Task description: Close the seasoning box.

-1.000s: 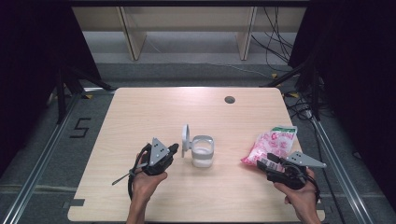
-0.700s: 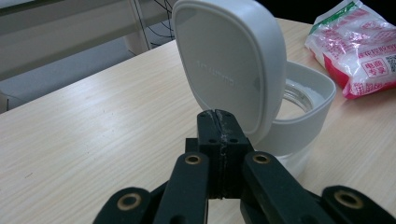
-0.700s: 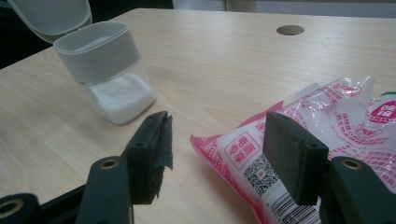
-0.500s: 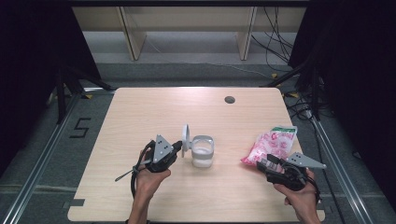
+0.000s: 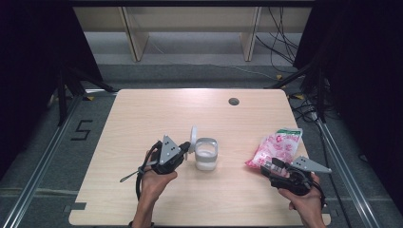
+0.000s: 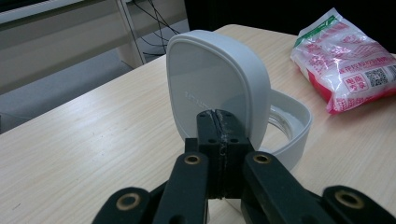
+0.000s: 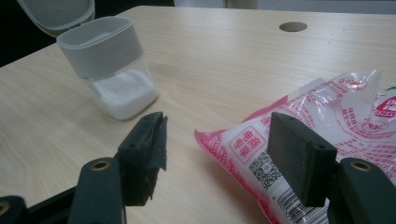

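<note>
A small clear container [image 5: 206,154] with a white collar stands mid-table, holding white powder [image 7: 123,95]. Its white hinged lid [image 6: 215,79] stands flipped open and upright on the side facing my left gripper. My left gripper [image 6: 219,122] is shut, its tips pressed together right at the lid's outer face, with nothing visible between them. In the high view that gripper [image 5: 184,146] sits just left of the container. A pink-printed plastic bag [image 5: 278,147] lies at the right. My right gripper [image 7: 219,149] is open, with the bag's near corner [image 7: 243,144] between its jaws.
The wooden table [image 5: 157,114] has a round cable hole [image 5: 233,101] near its far edge. Metal rails and cables run along the floor on both sides, and a shelf unit [image 5: 190,23] stands beyond the table.
My left gripper has edged right and forward, up to the open lid. The right gripper and the bag have barely moved.
</note>
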`<state>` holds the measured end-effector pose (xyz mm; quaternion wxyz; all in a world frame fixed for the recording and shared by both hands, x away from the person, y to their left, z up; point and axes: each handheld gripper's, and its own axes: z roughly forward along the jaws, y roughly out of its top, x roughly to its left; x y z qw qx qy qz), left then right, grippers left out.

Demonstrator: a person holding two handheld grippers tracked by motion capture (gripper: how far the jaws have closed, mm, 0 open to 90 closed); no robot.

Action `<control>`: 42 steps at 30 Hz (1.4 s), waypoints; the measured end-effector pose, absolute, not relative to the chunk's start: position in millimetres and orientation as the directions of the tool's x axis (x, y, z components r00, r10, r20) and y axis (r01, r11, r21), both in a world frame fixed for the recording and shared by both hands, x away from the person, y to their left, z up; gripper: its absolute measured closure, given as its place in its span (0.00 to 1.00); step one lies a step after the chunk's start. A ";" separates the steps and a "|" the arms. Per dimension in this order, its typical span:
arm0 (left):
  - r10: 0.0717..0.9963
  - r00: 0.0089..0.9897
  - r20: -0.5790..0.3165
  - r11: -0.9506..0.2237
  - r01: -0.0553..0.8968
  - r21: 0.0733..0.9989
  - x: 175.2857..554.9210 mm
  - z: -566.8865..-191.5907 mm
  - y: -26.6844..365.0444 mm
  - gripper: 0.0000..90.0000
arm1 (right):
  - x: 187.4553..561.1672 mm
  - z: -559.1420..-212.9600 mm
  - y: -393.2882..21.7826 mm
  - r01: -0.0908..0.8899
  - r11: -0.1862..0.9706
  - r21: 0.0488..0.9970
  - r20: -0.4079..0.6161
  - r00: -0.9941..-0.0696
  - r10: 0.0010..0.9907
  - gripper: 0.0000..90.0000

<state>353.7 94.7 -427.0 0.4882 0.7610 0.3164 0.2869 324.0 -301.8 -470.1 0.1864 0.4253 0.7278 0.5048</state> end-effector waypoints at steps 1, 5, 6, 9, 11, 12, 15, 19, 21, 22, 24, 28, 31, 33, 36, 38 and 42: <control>0.760 0.635 0.135 -0.330 0.199 0.923 353.1 -425.8 94.1 0.99 | 324.1 -470.3 -301.8 0.431 0.128 0.893 0.159 -0.569 0.807 0.41; 0.751 0.647 0.132 -0.328 0.193 0.925 353.4 -423.7 89.5 0.98 | 324.6 -471.4 -301.2 0.433 0.128 0.892 0.164 -0.573 0.803 0.42; 0.749 0.650 0.128 -0.328 0.195 0.924 353.0 -423.3 86.9 0.98 | 324.6 -471.5 -301.2 0.431 0.129 0.893 0.162 -0.574 0.802 0.41; 0.732 0.667 0.138 -0.340 0.182 0.923 353.4 -422.5 81.4 0.98 | 324.6 -471.5 -300.8 0.429 0.130 0.894 0.161 -0.578 0.800 0.42; 0.726 0.673 0.145 -0.340 0.167 0.925 353.7 -421.5 79.5 0.97 | 324.7 -471.8 -300.6 0.425 0.130 0.896 0.160 -0.582 0.797 0.42; 0.727 0.674 0.129 -0.329 0.177 0.927 352.9 -422.1 78.1 0.97 | 324.5 -471.8 -300.4 0.428 0.131 0.894 0.162 -0.581 0.797 0.42; 0.725 0.677 0.129 -0.335 0.182 0.925 351.7 -421.3 79.7 0.95 | 321.9 -471.0 -298.6 0.462 0.110 0.880 0.197 -0.565 0.802 0.42; 0.718 0.686 0.117 -0.320 0.176 0.931 352.1 -420.0 83.1 0.90 | 323.9 -471.2 -300.3 0.425 0.136 0.895 0.154 -0.580 0.800 0.42; 0.711 0.698 0.080 -0.291 0.189 0.938 351.9 -418.8 84.7 0.85 | 323.8 -471.4 -300.3 0.429 0.140 0.893 0.153 -0.580 0.800 0.42; 0.702 0.708 0.079 -0.291 0.184 0.939 352.3 -417.8 85.5 0.84 | 323.5 -471.6 -299.7 0.436 0.133 0.890 0.164 -0.578 0.799 0.42; 0.695 0.716 0.063 -0.284 0.194 0.939 351.7 -416.7 84.3 0.78 | 322.1 -470.7 -299.4 0.455 0.129 0.881 0.180 -0.575 0.798 0.42; 0.693 0.721 0.018 -0.250 0.216 0.944 352.7 -416.8 80.6 0.64 | 323.1 -471.8 -298.6 0.443 0.134 0.887 0.172 -0.585 0.793 0.42; 0.685 0.727 0.034 -0.282 0.222 0.933 350.2 -415.5 78.5 0.60 | 322.5 -472.0 -297.9 0.443 0.132 0.887 0.174 -0.583 0.794 0.42; 0.682 0.731 0.028 -0.283 0.229 0.931 347.2 -415.1 77.9 0.55 | 321.3 -472.3 -296.8 0.462 0.120 0.879 0.193 -0.575 0.795 0.42; 0.672 0.740 0.034 -0.291 0.222 0.930 342.1 -417.3 79.1 0.48 | 321.6 -472.7 -296.4 0.464 0.132 0.876 0.184 -0.575 0.797 0.42; 0.656 0.754 0.029 -0.293 0.220 0.931 338.6 -421.6 78.9 0.43 | 322.3 -472.3 -297.1 0.458 0.141 0.877 0.186 -0.596 0.781 0.42; 0.653 0.757 0.023 -0.307 0.237 0.922 333.6 -428.3 79.9 0.37 | 322.2 -474.1 -294.0 0.450 0.147 0.881 0.174 -0.596 0.784 0.41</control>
